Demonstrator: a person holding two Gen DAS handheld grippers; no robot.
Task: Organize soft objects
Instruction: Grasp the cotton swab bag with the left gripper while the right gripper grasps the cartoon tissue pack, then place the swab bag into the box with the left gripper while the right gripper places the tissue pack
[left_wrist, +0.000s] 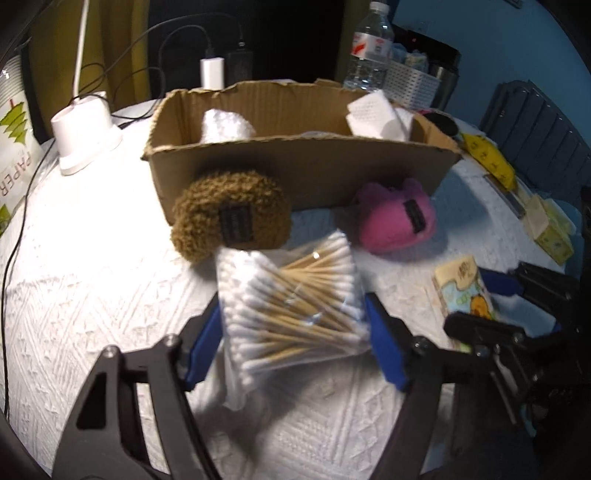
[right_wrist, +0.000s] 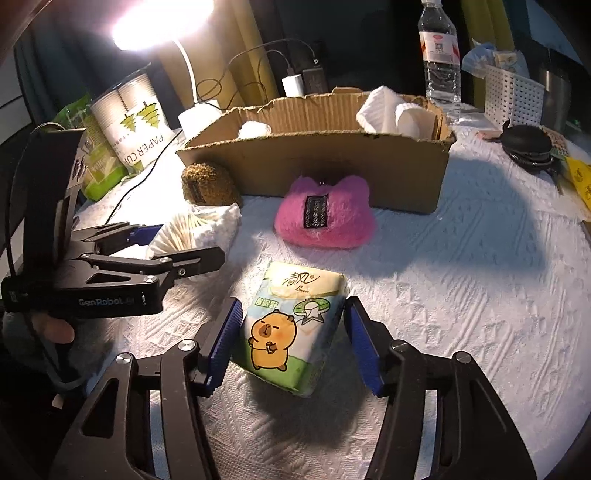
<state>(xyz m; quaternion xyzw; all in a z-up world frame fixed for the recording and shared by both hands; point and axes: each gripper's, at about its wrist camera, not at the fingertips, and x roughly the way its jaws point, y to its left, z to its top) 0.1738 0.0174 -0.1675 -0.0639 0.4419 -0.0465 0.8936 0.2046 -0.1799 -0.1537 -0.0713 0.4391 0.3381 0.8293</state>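
Observation:
My left gripper is shut on a clear bag of cotton swabs, its blue pads against both sides of the bag. My right gripper is shut on a tissue pack with a cartoon capybara, tilted between the pads. A brown fuzzy pouch and a pink fuzzy pouch lie on the table in front of a cardboard box. The box holds white soft items.
White textured tablecloth. A lamp base, a paper cup pack, cables and chargers at the left and back. A water bottle, a white basket and a black pouch at the right.

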